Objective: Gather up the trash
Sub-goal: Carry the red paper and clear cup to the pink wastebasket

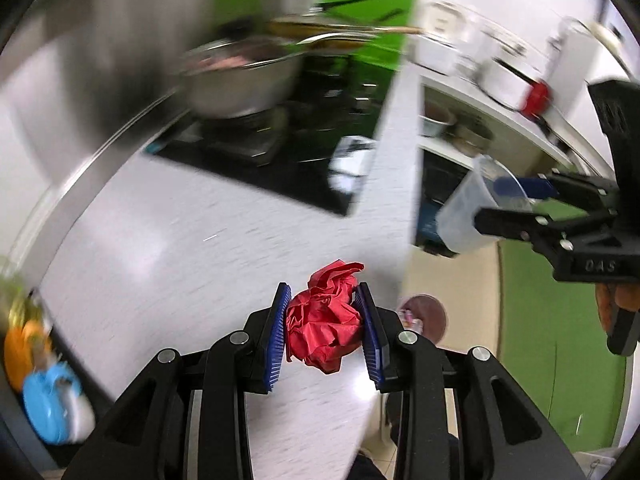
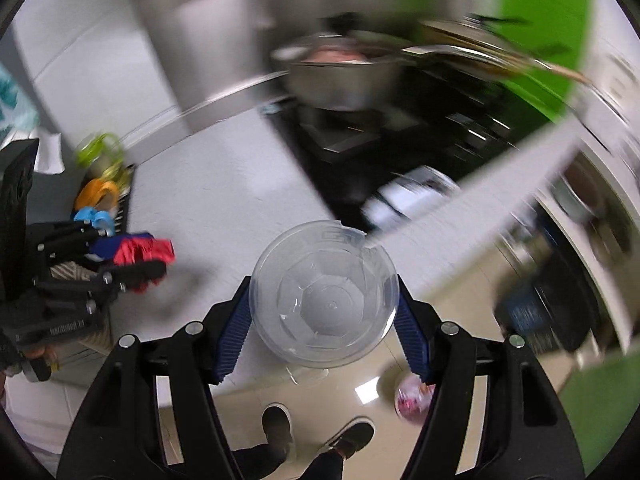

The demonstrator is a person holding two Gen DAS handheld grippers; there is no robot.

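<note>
Red paper wad [image 1: 325,316] is clamped between the left tool's [image 1: 324,332] blue pads. Right tool [image 2: 323,314] grips a clear cup [image 2: 323,294], jaws wide. Both hang above the white bench [image 1: 192,240].

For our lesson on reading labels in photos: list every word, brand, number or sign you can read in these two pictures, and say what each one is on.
"DAS": raised letters on the black body of the right gripper, seen from the left wrist view; the first letter is unclear.
Raised lettering on the left gripper body, right wrist view: too blurred to read.
White packet on the stove: print too blurred to read.
Nothing else is readable.
</note>
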